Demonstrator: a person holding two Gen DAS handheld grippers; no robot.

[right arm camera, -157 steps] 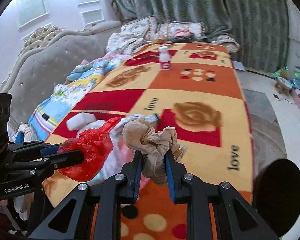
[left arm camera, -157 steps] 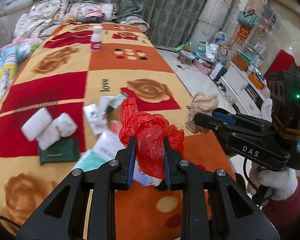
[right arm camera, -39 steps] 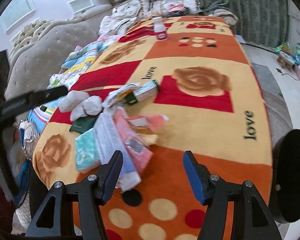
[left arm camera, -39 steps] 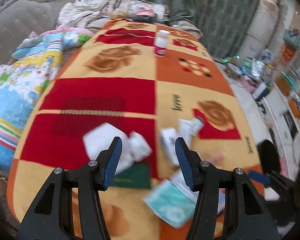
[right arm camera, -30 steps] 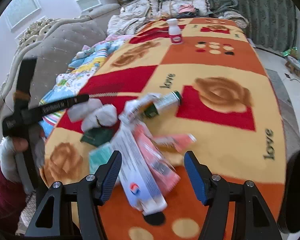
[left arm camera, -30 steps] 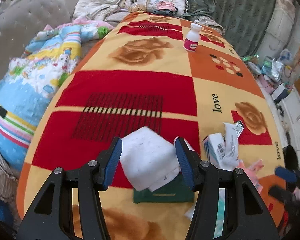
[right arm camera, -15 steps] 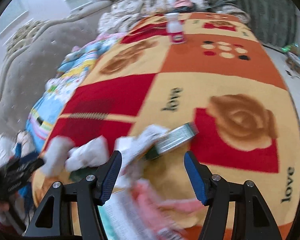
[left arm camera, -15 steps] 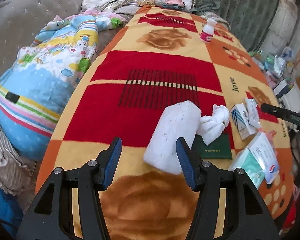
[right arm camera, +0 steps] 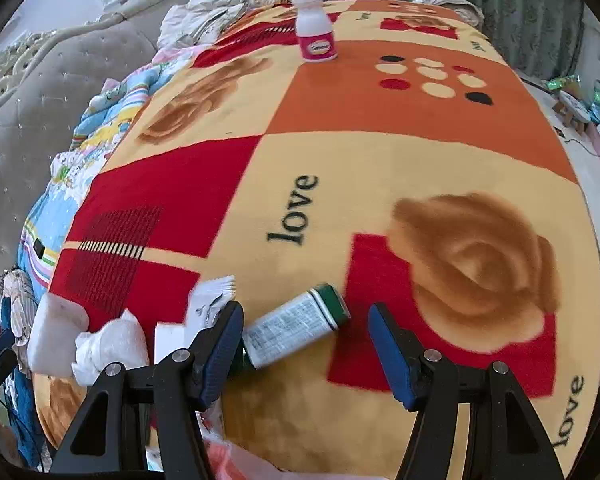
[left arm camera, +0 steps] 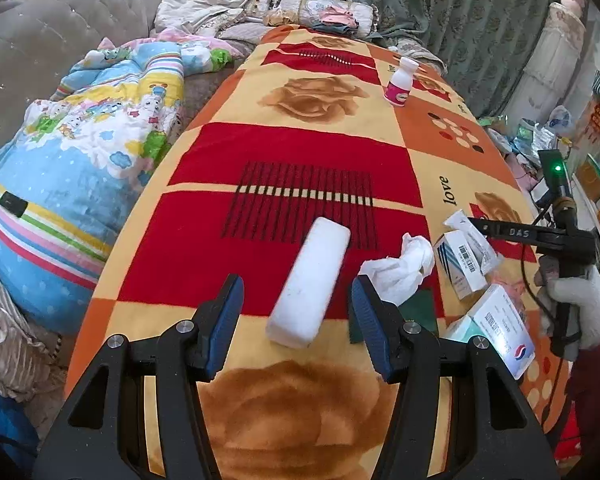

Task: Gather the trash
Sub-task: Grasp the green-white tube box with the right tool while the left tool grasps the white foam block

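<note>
One white rectangular foam block (left arm camera: 310, 280) lies on the patterned red-and-yellow blanket-covered counter (left arm camera: 284, 152), framed by the left gripper (left arm camera: 296, 322), jaws wide and gripping nothing. Just right of it sits one crumpled white tissue (left arm camera: 404, 268), then two small white cartons (left arm camera: 460, 260). The right gripper (right arm camera: 306, 344), also wide and empty, hovers over one green-capped bottle lying on its side (right arm camera: 296, 326). One pink-labelled white bottle (right arm camera: 315, 34) stands far off. "love" (right arm camera: 294, 210) is printed on the blanket.
</note>
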